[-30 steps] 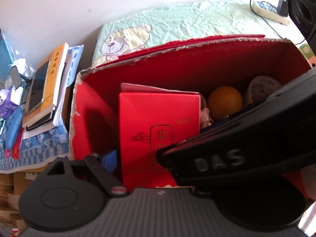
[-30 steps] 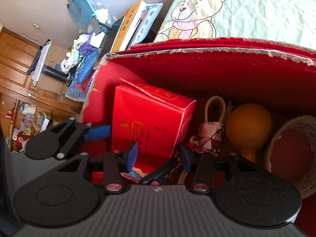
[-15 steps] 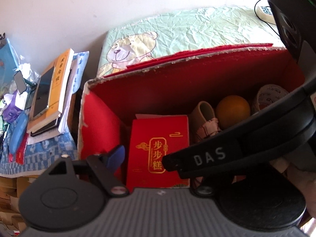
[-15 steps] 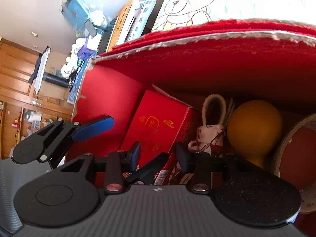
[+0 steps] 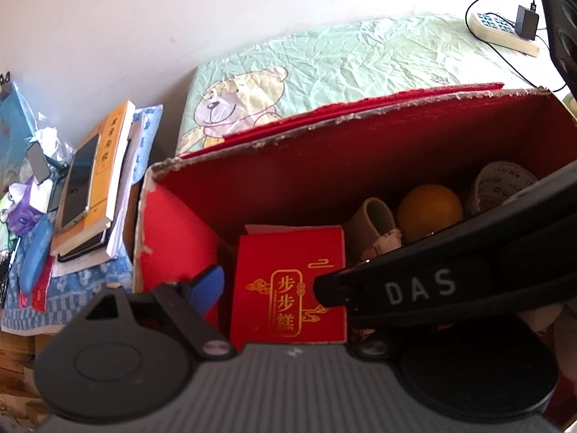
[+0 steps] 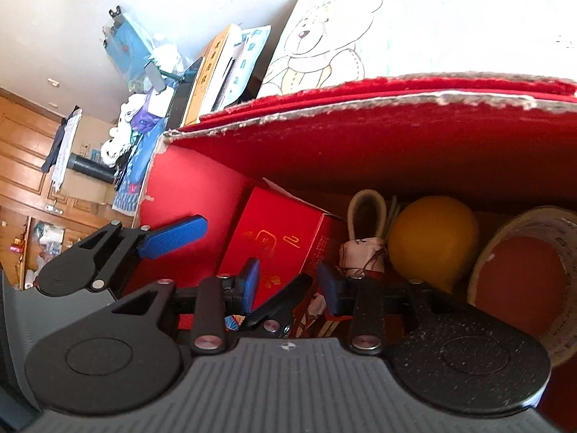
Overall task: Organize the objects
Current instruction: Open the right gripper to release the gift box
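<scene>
— Red cardboard box point(image 5: 360, 151) is sitting open under you; where is the gift box lying?
— The red gift box point(image 5: 292, 288) is lying flat inside, at its left end. Your left gripper point(image 5: 274, 288) is opening wide around it, gripping nothing. Your right gripper point(image 6: 290, 283) is half open, empty, just above it.

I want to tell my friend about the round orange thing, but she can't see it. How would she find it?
Look inside the big red box in front of the teddy bear blanket. Along its far side, the orange ball lies between a small beige strap loop and a roll of tape. It is the only smooth, round, orange thing in there.
</scene>
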The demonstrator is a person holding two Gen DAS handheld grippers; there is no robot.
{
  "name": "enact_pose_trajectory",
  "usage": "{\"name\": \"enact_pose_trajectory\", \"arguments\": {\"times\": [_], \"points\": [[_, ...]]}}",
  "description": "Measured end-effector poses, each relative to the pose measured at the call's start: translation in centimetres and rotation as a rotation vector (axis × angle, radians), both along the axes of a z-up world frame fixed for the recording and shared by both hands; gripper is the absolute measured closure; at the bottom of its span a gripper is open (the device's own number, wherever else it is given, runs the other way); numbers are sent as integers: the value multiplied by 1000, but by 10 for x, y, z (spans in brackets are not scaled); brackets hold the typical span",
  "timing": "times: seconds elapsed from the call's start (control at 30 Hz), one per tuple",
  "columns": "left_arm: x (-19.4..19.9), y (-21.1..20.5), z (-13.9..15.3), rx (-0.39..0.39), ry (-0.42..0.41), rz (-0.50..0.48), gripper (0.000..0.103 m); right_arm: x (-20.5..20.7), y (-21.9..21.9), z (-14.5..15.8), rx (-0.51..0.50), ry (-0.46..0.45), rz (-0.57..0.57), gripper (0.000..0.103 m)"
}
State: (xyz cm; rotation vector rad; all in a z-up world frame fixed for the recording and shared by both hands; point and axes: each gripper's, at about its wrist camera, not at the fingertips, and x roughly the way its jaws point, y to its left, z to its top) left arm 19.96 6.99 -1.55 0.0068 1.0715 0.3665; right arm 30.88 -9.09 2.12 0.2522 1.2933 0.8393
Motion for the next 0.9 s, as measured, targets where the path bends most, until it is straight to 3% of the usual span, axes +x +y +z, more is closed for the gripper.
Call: {"name": "enact_pose_trajectory", "arguments": {"times": [0.4, 0.63, 0.9], "points": [[0, 1, 0, -20, -18, -21, 11, -6, -11, 10, -39, -68, -99, 62], [-1, 1, 1, -22, -23, -22, 10, -22, -20, 18, -96, -164, -177, 62], [0, 0, 0, -13, -23, -20, 10, -24, -29, 13, -105, -175, -294, 63]]}}
